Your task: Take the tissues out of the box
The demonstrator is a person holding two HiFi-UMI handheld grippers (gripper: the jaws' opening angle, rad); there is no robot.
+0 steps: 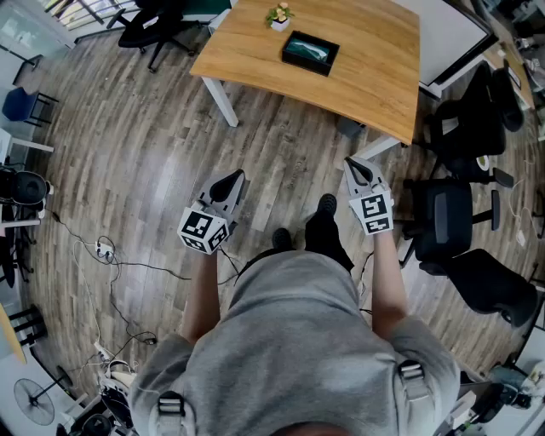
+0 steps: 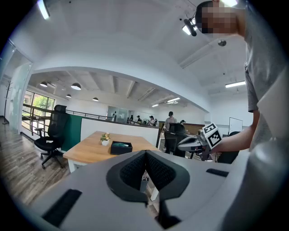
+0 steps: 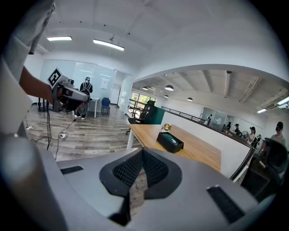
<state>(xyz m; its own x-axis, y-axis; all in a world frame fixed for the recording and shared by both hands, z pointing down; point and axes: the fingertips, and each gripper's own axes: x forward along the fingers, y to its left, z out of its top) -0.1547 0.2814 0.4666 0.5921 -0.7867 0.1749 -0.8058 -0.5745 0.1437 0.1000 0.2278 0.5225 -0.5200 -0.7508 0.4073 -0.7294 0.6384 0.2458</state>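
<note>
Well clear of both grippers, the tissue box [image 1: 311, 52] (black, with something teal and white showing in its open top) sits on the wooden table [image 1: 366, 77], just beside a small potted plant [image 1: 279, 14]. Left gripper [image 1: 232, 180]: jaws pressed together, nothing between them. Right gripper [image 1: 358, 166]: same, closed and empty. Both are held out in front of the person's grey top [image 1: 298, 341], over the wood floor [image 1: 153, 145], pointing toward the table. Black office chairs [image 1: 451, 213] stand at the right of the head view, near the right gripper. Cables [image 1: 106, 249] lie on the floor at the left.
</note>
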